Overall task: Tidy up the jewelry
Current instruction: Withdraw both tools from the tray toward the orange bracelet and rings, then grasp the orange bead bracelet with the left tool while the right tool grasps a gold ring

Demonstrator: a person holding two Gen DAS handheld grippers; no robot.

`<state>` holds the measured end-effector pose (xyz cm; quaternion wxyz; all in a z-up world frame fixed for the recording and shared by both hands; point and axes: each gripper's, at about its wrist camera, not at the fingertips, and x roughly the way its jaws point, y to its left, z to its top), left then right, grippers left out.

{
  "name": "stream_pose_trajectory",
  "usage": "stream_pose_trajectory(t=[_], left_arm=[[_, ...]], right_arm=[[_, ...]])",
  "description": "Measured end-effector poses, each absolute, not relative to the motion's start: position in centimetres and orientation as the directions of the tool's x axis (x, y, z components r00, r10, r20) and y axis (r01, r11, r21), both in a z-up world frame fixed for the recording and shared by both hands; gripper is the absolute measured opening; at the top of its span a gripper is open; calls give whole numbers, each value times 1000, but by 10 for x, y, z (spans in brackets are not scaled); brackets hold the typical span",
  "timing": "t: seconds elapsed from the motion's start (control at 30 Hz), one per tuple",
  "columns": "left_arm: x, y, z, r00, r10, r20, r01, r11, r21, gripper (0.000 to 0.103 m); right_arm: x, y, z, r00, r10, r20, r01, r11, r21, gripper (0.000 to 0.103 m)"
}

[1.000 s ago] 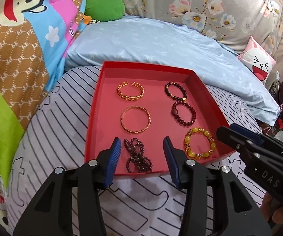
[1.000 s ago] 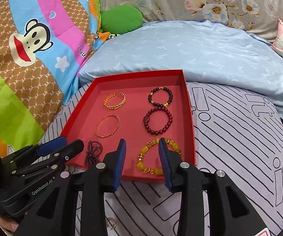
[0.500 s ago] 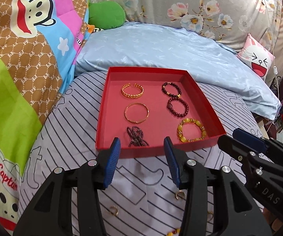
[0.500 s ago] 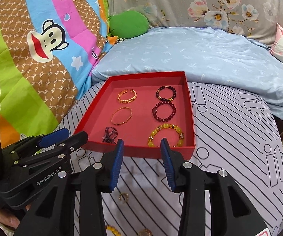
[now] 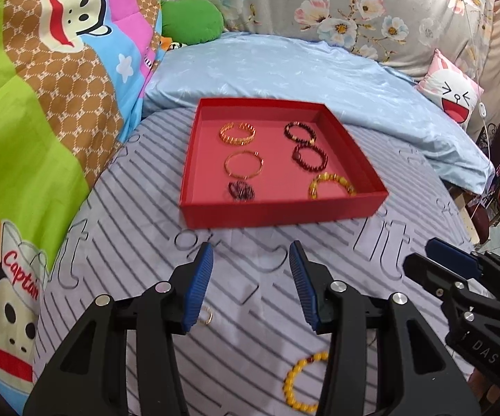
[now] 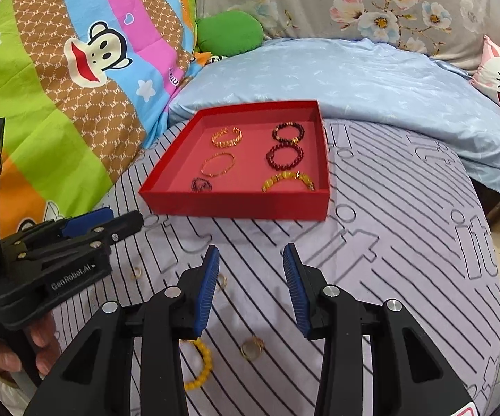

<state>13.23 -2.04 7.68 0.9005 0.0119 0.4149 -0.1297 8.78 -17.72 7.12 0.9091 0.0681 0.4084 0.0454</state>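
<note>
Ahead, beyond both spread, empty tools, sat the red tray of bracelets; loose rings lay beneath.

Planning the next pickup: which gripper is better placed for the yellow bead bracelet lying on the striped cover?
Probably the left gripper: the yellow bead bracelet lies right below its open jaws. From the right gripper, it sits off to the left, behind a finger.

Both grippers are black plastic with ribbed blue pads on the fingers and silver screw heads at the pivots. The left gripper bears white "GenRobot.AI" lettering; the right gripper reads "DAS".
</note>
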Motion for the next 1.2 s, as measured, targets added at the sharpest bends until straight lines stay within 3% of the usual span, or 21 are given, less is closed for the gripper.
stream_pose_trajectory(t=[0.83, 1.03, 1.17, 1.2], left_arm=[[54, -30, 8, 512, -232, -827, 299, 951, -82, 47], [53, -39, -1, 528, -197, -826, 310, 950, -29, 35], [54, -39, -1, 531, -209, -821, 327, 945, -29, 7], [55, -39, -1, 528, -213, -822, 330, 943, -33, 7]], right_arm=[[35, -183, 20, 574, 133, -808, 24, 983, 179, 38], [34, -184, 17, 571, 133, -810, 28, 983, 181, 38], [35, -183, 13, 564, 134, -815, 24, 984, 179, 38], [36, -183, 12, 562, 135, -816, 23, 984, 178, 38]])
